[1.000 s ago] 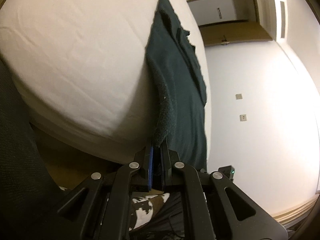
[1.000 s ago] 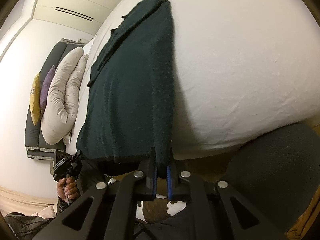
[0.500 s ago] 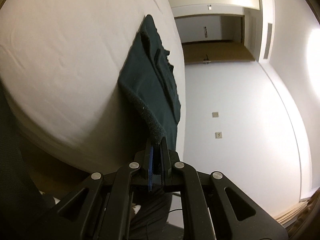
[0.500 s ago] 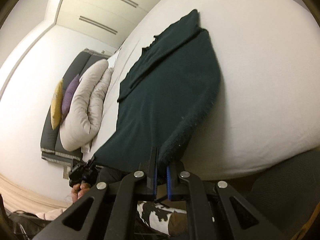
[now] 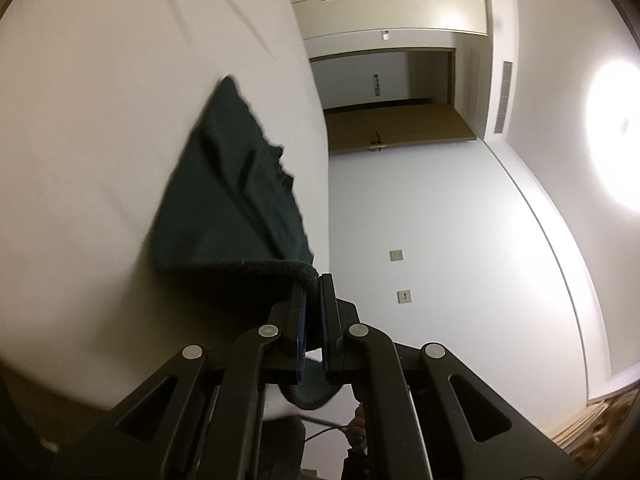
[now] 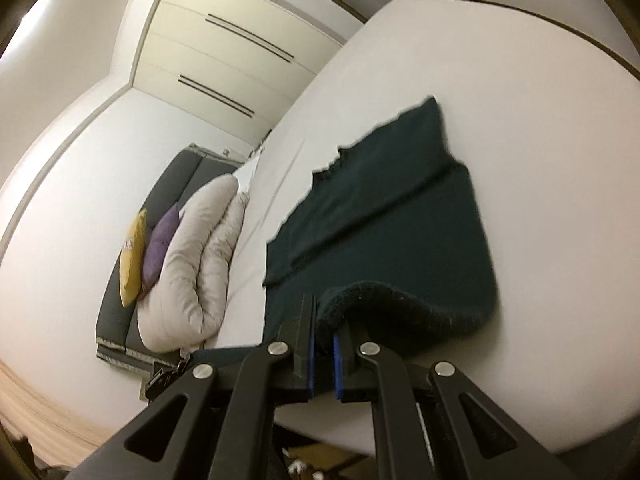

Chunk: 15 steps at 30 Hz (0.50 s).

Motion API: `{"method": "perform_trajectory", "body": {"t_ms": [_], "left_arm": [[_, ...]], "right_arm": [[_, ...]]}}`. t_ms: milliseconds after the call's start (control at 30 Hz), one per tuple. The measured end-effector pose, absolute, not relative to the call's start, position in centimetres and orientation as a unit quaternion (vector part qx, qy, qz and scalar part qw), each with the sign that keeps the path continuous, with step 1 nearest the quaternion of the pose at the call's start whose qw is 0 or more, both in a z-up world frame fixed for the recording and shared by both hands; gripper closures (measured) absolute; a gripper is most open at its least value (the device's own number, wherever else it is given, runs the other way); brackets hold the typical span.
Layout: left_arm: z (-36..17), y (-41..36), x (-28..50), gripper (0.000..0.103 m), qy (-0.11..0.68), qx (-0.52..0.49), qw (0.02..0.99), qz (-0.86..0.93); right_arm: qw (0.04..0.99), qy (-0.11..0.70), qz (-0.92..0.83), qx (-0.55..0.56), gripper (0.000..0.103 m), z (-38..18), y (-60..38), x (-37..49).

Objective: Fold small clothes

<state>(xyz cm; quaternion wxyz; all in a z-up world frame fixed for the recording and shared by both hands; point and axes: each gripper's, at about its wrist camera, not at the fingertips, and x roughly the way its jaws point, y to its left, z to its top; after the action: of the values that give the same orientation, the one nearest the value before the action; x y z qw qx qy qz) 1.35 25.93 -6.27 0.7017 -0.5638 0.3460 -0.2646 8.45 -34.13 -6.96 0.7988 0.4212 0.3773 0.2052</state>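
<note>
A: Left gripper, lower centre of its frame. Jaws pressed onto a corner of the dark green garment. Hem rolls over the fingertips; the cloth runs up and left from there.

B: Right gripper, same: pinching the other near corner of the dark green garment. Hem arches off to the lower right, clear of the white bed.

A: So where's the bulk of it?

B: Ahead of both grippers. Flat on the mattress, filling the centre of the right view, tapering toward the upper right. In the left view it narrows toward the upper left centre, against the white bed.

A: Long axis?

B: Runs away from the grippers, near hem to far end. A crease or overlapped panel crosses it part way up; can't tell which.

A: Which hand is nearer?

B: Neither, by my reading: each has one near corner. Next move likely carries the lifted hem forward along that axis onto the far part.

A: Noted. Rolled duvet and cushions at left of the right view, well apart.
</note>
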Motion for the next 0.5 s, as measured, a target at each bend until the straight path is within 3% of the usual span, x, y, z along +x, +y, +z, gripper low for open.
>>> {"method": "perform_trajectory", "body": {"t_ms": [500], "left_arm": [[-6.1,24.0,24.4,0.099,0.362,-0.550,0.718,-0.224]], "right_arm": [[0.803,0.389,0.131,0.431,0.095,-8.7,-35.8,28.1]]}}
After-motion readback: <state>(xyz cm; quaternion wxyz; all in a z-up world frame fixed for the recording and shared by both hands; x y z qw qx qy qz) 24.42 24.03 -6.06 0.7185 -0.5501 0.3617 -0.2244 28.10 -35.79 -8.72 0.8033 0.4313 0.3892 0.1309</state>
